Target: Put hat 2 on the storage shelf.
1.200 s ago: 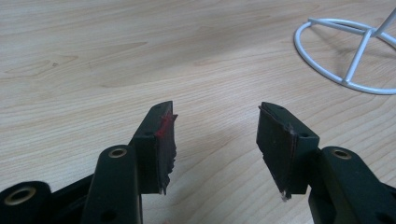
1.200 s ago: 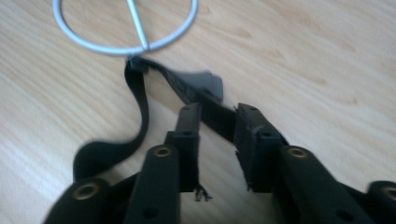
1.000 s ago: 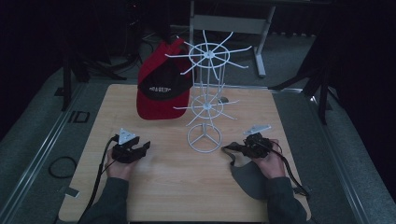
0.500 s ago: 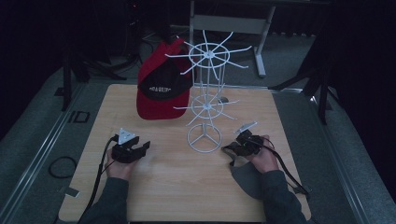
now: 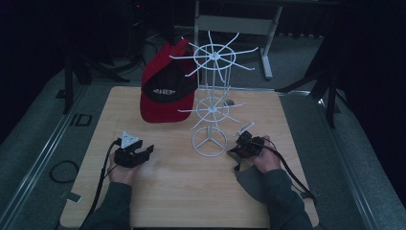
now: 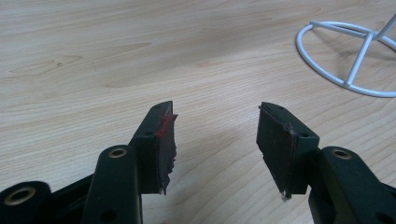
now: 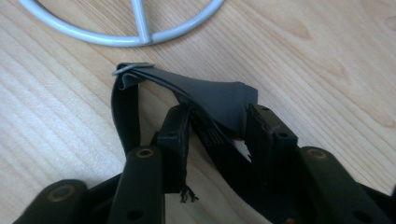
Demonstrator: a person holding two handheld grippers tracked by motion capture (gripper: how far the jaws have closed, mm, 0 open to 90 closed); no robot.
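Observation:
A white wire rack (image 5: 210,110) stands mid-table with a red cap (image 5: 167,91) hanging on an upper-left arm. A grey cap (image 5: 251,179) lies under the person's right hand by the rack's ring base (image 7: 93,35). My right gripper (image 5: 238,148) has just been closing. Its jaws hold the grey cap's (image 7: 210,95) bunched rear edge between them, and the strap with its metal buckle (image 7: 133,68) loops out to the left. My left gripper (image 5: 146,152) rests low on the table left of the base, open (image 6: 215,121), with nothing between its pads.
The wooden table (image 5: 182,191) has bare room in front and between the two hands. The rack's ring base (image 6: 327,74) lies just right of the left gripper. Cables trail back from both grippers. Dark floor and stand legs surround the table.
The right hand with the grey cap has moved a little left toward the rack's base and lower. The left hand has stayed put.

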